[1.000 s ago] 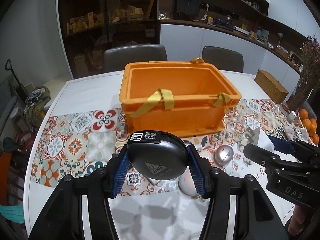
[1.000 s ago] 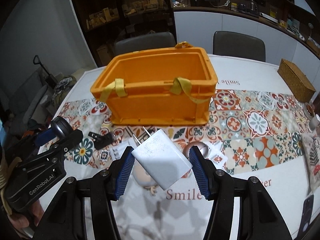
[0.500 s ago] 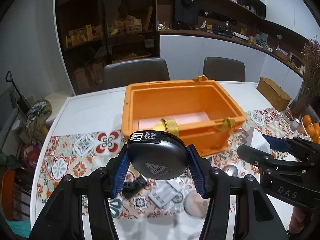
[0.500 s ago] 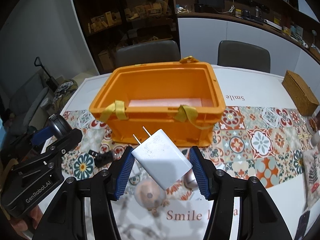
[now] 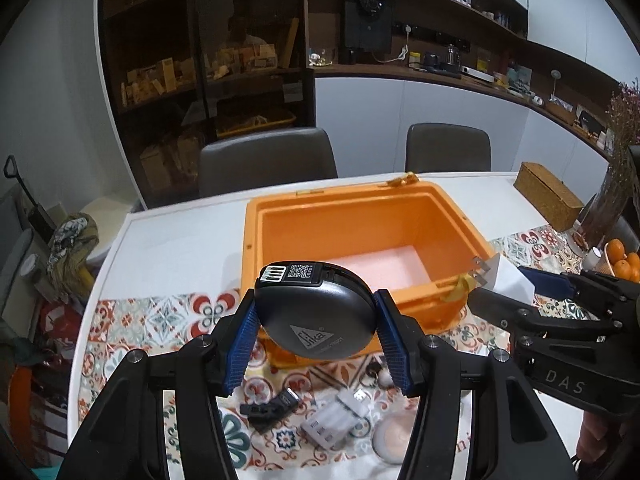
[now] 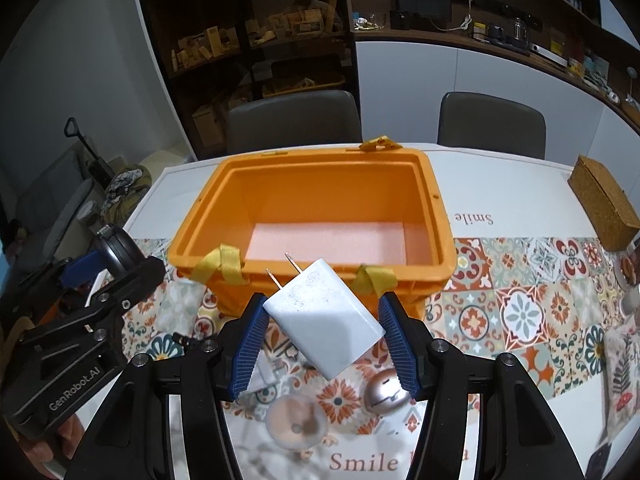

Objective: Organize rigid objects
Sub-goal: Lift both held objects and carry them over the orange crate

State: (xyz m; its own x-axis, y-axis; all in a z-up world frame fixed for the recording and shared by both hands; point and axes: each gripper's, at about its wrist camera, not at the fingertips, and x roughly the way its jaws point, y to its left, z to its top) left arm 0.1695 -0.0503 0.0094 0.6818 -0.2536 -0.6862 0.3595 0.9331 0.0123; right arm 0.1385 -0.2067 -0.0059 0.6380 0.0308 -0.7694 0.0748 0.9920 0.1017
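My left gripper (image 5: pixel 316 344) is shut on a round black case (image 5: pixel 316 316) with a QR label, held above the table just short of the near rim of the orange crate (image 5: pixel 448 216). My right gripper (image 6: pixel 326 344) is shut on a white plug charger (image 6: pixel 326 320), prongs pointing at the orange crate (image 6: pixel 436 208), also held short of its near rim. The crate is open and holds only a pale pink liner (image 6: pixel 324 244). Each gripper shows in the other's view: the right gripper (image 5: pixel 520 292) to the right, the left gripper (image 6: pixel 108 272) to the left.
Small items lie on the patterned runner below the grippers: a black clip (image 5: pixel 270 410), a white battery holder (image 5: pixel 334 420), a pink round disc (image 6: pixel 294 422), a silver round gadget (image 6: pixel 386 394). A wicker box (image 6: pixel 602 208) stands at the right. Oranges (image 5: pixel 622 258) sit far right. Two chairs stand behind the table.
Both grippers have risen and moved toward the crate with their loads. The crate's inside now shows from above.
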